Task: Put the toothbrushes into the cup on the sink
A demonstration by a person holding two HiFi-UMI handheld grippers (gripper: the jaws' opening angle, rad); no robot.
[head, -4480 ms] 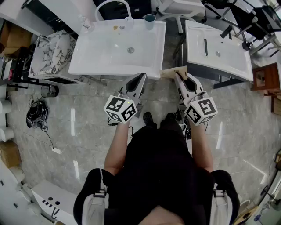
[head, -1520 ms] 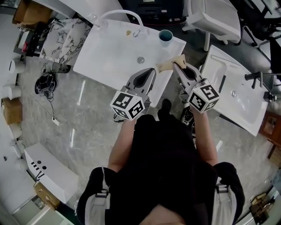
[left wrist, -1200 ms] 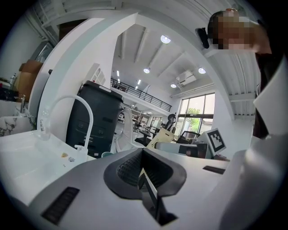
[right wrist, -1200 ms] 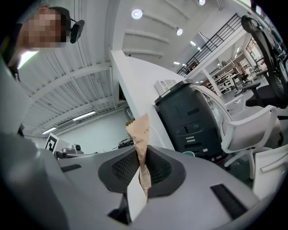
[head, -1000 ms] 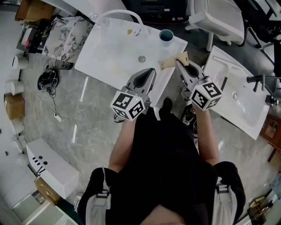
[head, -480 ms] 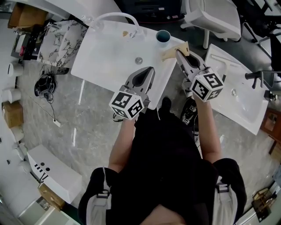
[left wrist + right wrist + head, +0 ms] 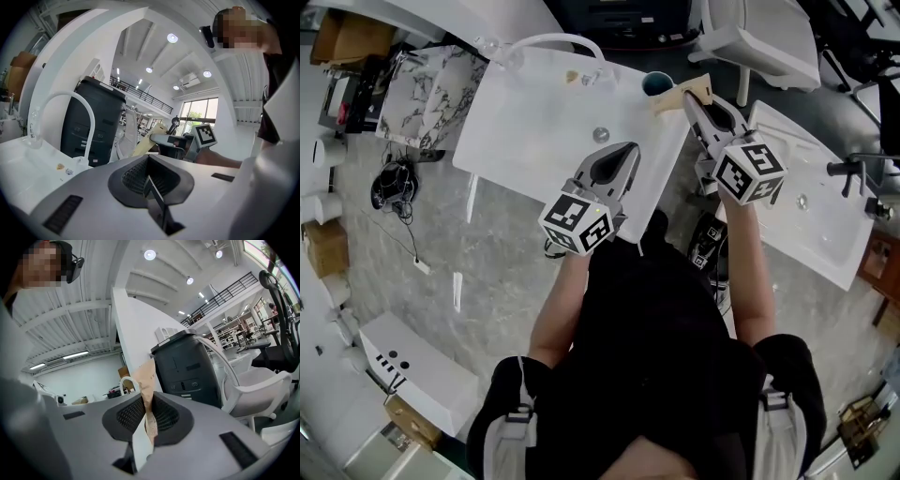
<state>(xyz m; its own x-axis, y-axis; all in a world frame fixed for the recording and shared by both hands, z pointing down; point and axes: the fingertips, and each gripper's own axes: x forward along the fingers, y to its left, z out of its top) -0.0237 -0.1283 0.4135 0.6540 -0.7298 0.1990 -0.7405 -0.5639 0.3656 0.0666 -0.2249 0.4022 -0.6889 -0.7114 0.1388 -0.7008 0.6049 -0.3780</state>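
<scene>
In the head view, your right tool point(image 7: 690, 95) has travelled up from the front edge of the sink point(image 7: 534, 112) to its back right corner. The paper-wrapped toothbrush packet point(image 7: 677, 96) now overlaps the rim of the teal cup point(image 7: 652, 82), where a moment ago it sat just beside it. Your left tool point(image 7: 625, 152) has stayed low over the front of the sink.

In the left gripper view, that tool's jaws are pressed together with nothing between them.

In the right gripper view, the jaws are nearly closed and pinch the brown packet, which stands up past the pads and leans left.

To my eye you're at the drop. The packet's free end needs tipping down into the cup before you let go.
</scene>
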